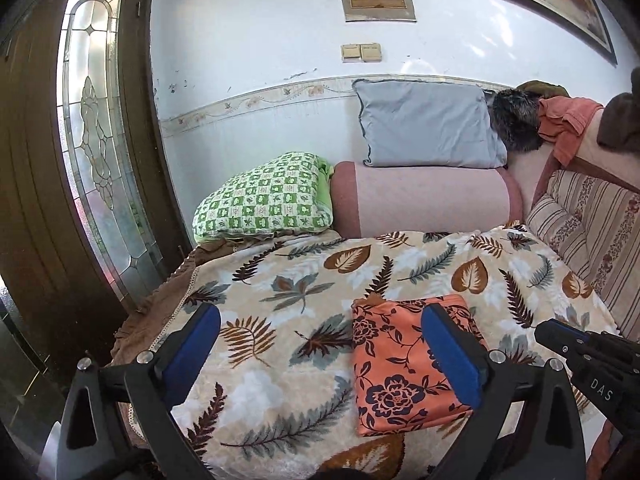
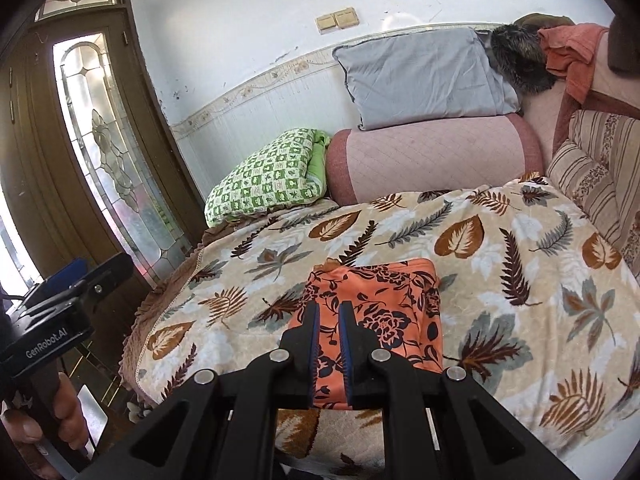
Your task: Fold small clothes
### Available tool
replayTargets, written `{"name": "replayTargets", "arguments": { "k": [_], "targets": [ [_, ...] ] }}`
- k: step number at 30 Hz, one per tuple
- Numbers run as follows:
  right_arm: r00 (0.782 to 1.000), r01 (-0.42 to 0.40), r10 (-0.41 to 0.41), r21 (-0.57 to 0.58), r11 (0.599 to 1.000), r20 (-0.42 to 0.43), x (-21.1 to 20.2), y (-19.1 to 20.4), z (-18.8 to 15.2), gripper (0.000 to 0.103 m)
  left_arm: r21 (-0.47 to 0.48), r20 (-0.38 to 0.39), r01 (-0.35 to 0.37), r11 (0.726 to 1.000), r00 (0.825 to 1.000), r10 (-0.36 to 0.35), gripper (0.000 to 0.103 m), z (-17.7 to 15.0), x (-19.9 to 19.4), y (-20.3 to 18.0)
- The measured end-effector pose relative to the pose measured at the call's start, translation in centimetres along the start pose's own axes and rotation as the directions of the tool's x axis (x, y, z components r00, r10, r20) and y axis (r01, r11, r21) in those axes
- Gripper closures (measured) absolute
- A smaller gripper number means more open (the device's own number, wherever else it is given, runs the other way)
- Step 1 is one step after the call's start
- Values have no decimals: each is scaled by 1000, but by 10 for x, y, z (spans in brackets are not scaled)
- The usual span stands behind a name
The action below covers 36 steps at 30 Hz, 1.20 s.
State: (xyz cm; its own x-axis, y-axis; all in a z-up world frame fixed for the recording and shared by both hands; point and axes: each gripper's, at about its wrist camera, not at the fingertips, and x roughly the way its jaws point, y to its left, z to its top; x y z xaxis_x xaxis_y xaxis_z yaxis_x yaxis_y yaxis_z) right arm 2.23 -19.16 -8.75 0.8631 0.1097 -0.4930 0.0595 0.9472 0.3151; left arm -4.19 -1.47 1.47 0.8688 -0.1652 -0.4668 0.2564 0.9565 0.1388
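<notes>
A folded orange garment (image 1: 400,376) with dark flowers lies flat on the leaf-print blanket (image 1: 280,280), near the front edge of the bed. My left gripper (image 1: 322,310) hovers above it, open wide, with nothing between its blue pads; its right finger (image 1: 452,356) overlaps the garment in view. In the right wrist view the same garment (image 2: 384,300) sits just beyond my right gripper (image 2: 330,306), which is shut with only a thin slit between its fingers and holds nothing. The left gripper (image 2: 92,272) shows at that view's left edge, held by a hand (image 2: 60,412).
At the head of the bed are a green checked pillow (image 1: 264,200), a pink bolster (image 1: 424,200) and a grey cushion (image 1: 428,124). A striped cushion (image 1: 592,224) lines the right side. Loose clothes (image 1: 560,120) are piled back right. A dark door with a glass panel (image 1: 92,120) stands left.
</notes>
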Motion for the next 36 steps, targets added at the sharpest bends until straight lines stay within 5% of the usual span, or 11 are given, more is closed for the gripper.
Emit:
{"name": "replayTargets", "arguments": {
  "k": [36],
  "targets": [
    [998,33,-33,-4,999,-57,3,0,-6,91,8,-27,31,999,999,-30,3,6,-3,-2]
  ]
}}
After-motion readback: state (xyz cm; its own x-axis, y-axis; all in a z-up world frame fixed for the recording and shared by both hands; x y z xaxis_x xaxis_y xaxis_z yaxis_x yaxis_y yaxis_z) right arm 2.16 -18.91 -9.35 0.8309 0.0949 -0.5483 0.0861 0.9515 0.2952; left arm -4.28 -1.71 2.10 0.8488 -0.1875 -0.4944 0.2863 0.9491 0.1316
